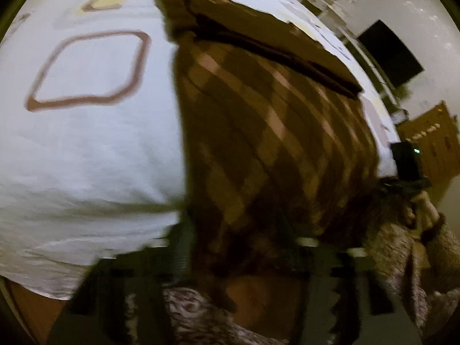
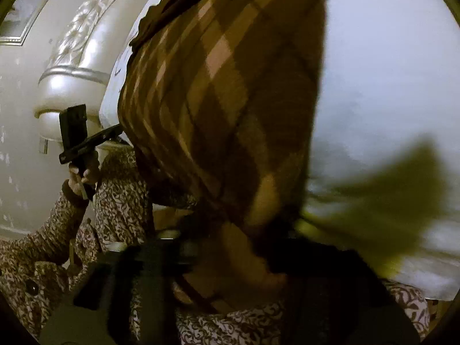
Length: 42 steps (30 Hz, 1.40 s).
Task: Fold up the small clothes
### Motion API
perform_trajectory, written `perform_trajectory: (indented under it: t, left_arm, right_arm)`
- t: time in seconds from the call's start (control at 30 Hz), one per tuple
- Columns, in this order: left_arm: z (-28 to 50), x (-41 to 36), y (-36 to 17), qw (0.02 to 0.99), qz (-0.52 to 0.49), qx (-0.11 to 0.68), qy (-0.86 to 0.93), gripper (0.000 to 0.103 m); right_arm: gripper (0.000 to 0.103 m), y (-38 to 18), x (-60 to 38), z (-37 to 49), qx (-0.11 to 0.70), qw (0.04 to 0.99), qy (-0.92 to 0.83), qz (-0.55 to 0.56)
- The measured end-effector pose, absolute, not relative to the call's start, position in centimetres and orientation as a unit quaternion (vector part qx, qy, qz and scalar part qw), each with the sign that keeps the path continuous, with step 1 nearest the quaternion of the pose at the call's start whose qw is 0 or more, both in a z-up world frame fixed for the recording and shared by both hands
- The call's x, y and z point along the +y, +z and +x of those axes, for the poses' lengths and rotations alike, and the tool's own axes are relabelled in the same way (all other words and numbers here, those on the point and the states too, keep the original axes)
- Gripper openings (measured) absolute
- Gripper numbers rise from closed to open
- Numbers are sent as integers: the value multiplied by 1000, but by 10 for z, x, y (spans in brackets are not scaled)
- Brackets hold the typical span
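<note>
1. The brown checked garment (image 1: 258, 109) lies on the white sheet (image 1: 95, 149), its dark waistband at the end farthest from both grippers
2. The left gripper (image 1: 247, 247) is clamped on the garment's near edge; brown cloth bunches between its fingers
3. The right gripper (image 2: 230, 247) grips the same near edge, with cloth caught between its fingers too
4. Beside the garment, a brown outlined square (image 1: 89, 69) is printed on the sheet
5. Past the garment's side, in the right wrist view, a hand (image 2: 83, 178) in a patterned sleeve (image 2: 37, 230) holds the other gripper's handle
6. Both views are blurred near the fingers
</note>
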<state>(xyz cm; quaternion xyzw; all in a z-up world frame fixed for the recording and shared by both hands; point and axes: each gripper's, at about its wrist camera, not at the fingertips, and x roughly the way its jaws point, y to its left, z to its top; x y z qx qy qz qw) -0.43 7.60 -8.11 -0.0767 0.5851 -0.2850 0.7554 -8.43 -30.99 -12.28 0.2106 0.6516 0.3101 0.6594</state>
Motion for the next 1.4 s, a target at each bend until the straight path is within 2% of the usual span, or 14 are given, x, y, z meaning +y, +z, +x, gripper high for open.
perform_trajectory:
  t: [0.07,0.13,0.17,0.27,0.47,0.77,0.93,1.13,1.23,1.3,1.37,1.4]
  left_arm:
    - [-8,67,-90,742,-68,604,-284,21]
    - [-10,58,-91,743,-40,604,-285,10]
    - [-12,55,-89,744,-35,600,-291,8]
    - [-15,55,-79,748,-43,587,-308,7]
    - [-2,77,-57,751,-143,557,-325,7]
    - [67,92,-25,770,-238,505,-309,7]
    - [115,98,-46,771,-258,521,-260,7]
    - [129,100,-72,768,-240,541,-244,7]
    - [123,105,-69,771,-241,536,-246,7]
    - [118,110,-63,772,-245,532,-249,8]
    - [117,112,-58,772,-254,525,-252,10]
    - [111,117,-53,777,-253,520,-250,13]
  right_arm:
    - [8,-122,-309,-84,651,662,308,208]
    - [6,-120,-310,-84,646,665,309,211]
    - [5,-118,-311,-85,643,666,311,213]
    - [5,-111,-315,-89,628,665,324,243]
    - [4,-91,-331,-91,574,659,355,331]
    - [4,-58,-369,-35,473,682,366,421]
    - [4,-74,-384,7,465,693,323,446]
    - [4,-118,-383,28,495,686,267,461]
    - [8,-124,-387,25,487,676,265,485]
    - [17,-120,-391,21,483,678,263,488]
    - [32,-112,-396,15,475,683,261,490]
    - [35,-107,-398,12,470,684,261,493]
